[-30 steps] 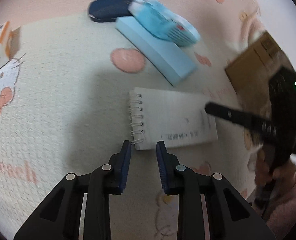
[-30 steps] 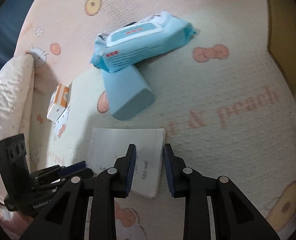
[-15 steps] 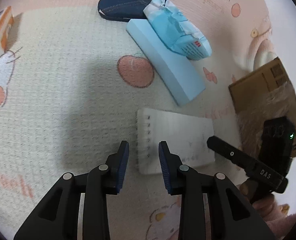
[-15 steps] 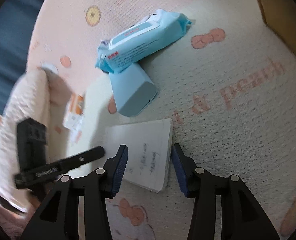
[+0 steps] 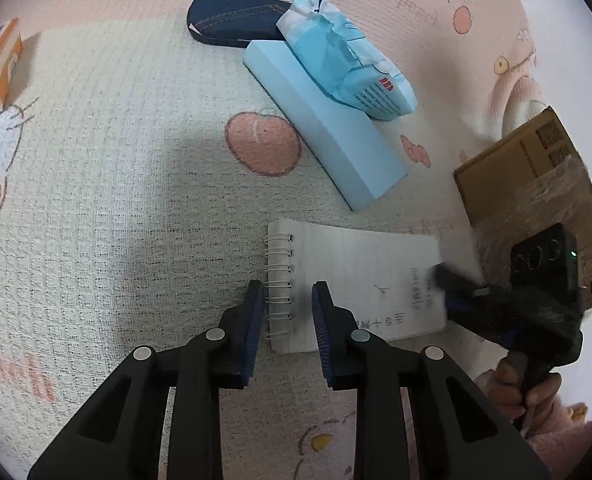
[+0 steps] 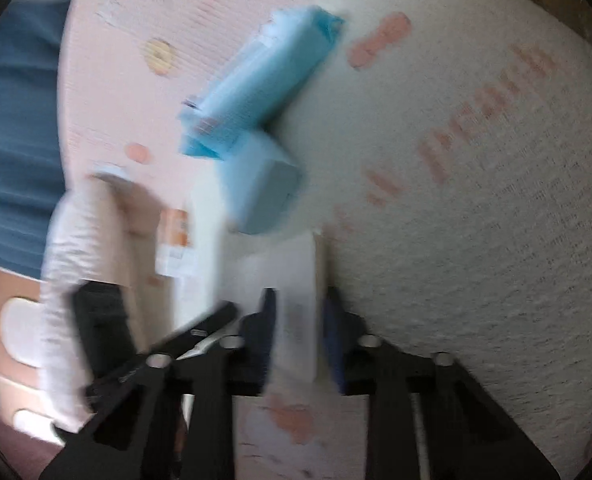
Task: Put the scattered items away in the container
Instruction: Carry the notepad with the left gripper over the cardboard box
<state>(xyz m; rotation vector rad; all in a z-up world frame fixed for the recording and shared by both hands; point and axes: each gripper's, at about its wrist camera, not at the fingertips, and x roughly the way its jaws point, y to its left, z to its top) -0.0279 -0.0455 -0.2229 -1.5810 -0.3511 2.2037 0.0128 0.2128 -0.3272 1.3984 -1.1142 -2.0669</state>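
Left gripper (image 5: 286, 308) closing over spiral edge of notepad (image 5: 356, 280) flat on printed blanket (image 5: 116, 200), pads apparently not yet pressing; right gripper (image 6: 298, 332) closing on notepad's opposite edge, grip lost in blur; cardboard box (image 5: 528, 168) just beyond.

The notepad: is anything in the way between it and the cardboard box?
Nothing lies on the mat between the notepad and the cardboard box. Only the right gripper is there, its jaws closing on the notepad's edge. The blue block sits off to the side.
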